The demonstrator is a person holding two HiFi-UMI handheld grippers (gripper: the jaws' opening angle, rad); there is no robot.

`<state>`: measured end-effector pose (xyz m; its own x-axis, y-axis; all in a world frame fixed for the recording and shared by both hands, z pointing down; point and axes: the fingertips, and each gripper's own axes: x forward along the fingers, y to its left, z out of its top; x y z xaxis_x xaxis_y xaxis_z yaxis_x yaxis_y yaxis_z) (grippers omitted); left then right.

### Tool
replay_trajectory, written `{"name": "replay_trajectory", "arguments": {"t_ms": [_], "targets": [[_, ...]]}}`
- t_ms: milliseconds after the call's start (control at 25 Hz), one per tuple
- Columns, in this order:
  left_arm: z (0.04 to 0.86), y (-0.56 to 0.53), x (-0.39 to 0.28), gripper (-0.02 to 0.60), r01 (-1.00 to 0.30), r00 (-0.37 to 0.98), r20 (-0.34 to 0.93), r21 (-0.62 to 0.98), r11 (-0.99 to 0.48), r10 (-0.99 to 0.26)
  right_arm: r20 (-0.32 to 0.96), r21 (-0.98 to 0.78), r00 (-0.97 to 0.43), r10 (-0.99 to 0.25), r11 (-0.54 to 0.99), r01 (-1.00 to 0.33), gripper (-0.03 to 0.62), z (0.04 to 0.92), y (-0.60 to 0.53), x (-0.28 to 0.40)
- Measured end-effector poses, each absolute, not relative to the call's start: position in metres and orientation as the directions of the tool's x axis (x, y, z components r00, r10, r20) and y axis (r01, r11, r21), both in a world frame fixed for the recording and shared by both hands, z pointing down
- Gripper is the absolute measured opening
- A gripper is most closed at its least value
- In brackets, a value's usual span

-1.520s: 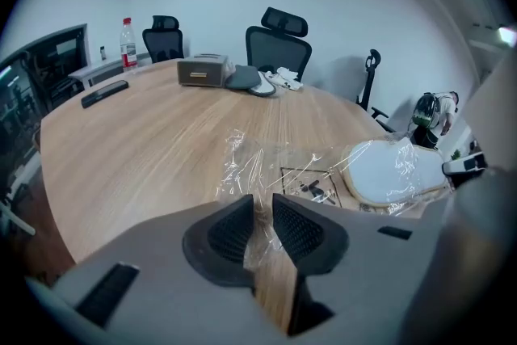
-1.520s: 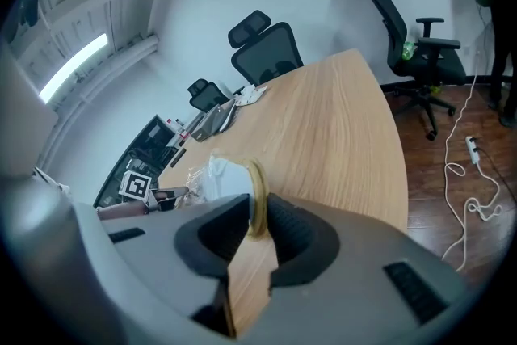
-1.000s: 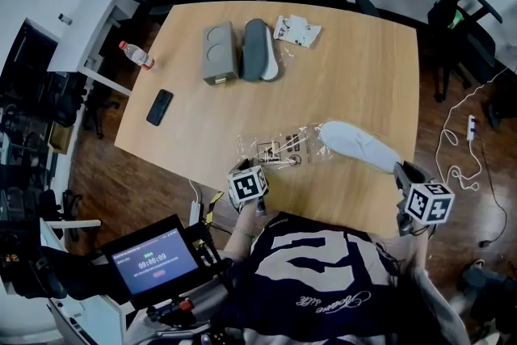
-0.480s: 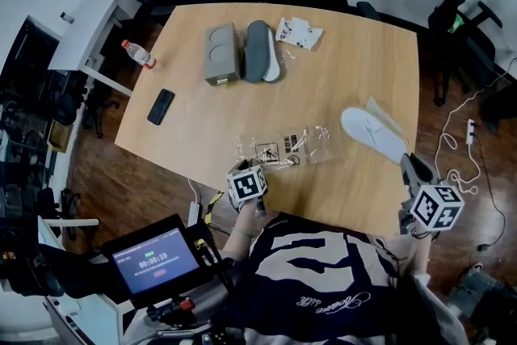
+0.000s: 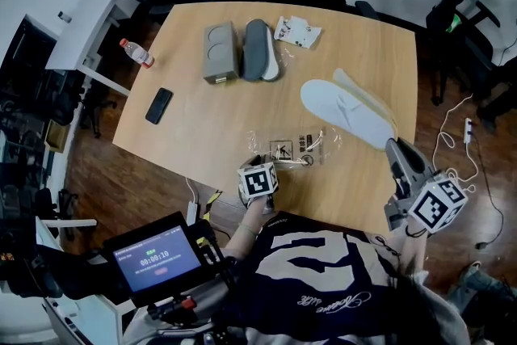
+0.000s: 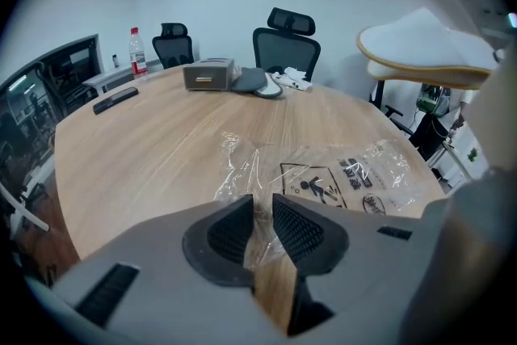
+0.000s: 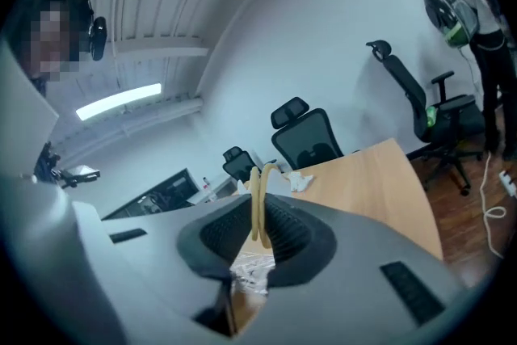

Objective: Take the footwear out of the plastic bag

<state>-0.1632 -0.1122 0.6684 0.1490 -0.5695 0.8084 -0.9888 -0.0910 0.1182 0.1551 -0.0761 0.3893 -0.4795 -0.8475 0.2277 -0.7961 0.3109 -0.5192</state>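
A pair of white slippers (image 5: pixel 347 113) hangs in the air over the right side of the wooden table (image 5: pixel 194 133), sole to sole and free of the bag. My right gripper (image 5: pixel 396 153) is shut on their near end; its jaws have just closed a little tighter on the thin tan soles (image 7: pixel 260 206). The clear plastic bag (image 5: pixel 295 148) with black print lies flat and empty near the table's front edge. My left gripper (image 5: pixel 258 166) is shut on the bag's crumpled near edge (image 6: pixel 246 174). In the left gripper view the slippers (image 6: pixel 424 52) float at the upper right.
At the back of the table sit a grey box (image 5: pixel 220 52), a grey slipper pair (image 5: pixel 260 51) and a crumpled white packet (image 5: pixel 296 31). A phone (image 5: pixel 159 106) and a bottle (image 5: pixel 137 54) are at the left. Office chairs ring the far side.
The right gripper has drawn the slippers out of the bag and raised them up and back over the table. The left gripper and the bag have shifted a little to the right.
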Motion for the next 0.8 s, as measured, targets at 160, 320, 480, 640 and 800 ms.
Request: {"name": "replay_trajectory", "arguments": {"t_ms": [160, 320, 480, 640, 800], "targets": [[0.668, -0.111, -0.137, 0.080, -0.979, 0.205, 0.800, 0.165, -0.121, -0.563, 0.186, -0.636, -0.586, -0.788, 0.358, -0.684, 0.048, 0.402, -0.073, 0.112], [0.666, -0.112, -0.121, 0.080, -0.967, 0.252, 0.786, 0.216, -0.132, -0.565, 0.221, -0.738, -0.650, -0.727, 0.311, -0.599, 0.048, 0.446, -0.061, 0.085], [0.665, -0.111, -0.112, 0.080, -0.953, 0.301, 0.767, 0.266, -0.146, -0.566, 0.327, -0.791, -0.630, -0.704, 0.160, -0.590, 0.048, 0.508, -0.043, 0.090], [0.668, -0.107, -0.111, 0.080, -0.950, 0.311, 0.768, 0.265, -0.165, -0.560, 0.463, -0.797, -0.533, -0.708, -0.069, -0.600, 0.049, 0.559, -0.025, 0.114], [0.662, -0.107, -0.113, 0.080, -0.954, 0.298, 0.760, 0.247, -0.168, -0.578, 0.549, -0.747, -0.479, -0.684, -0.146, -0.649, 0.055, 0.601, -0.016, 0.133]]}}
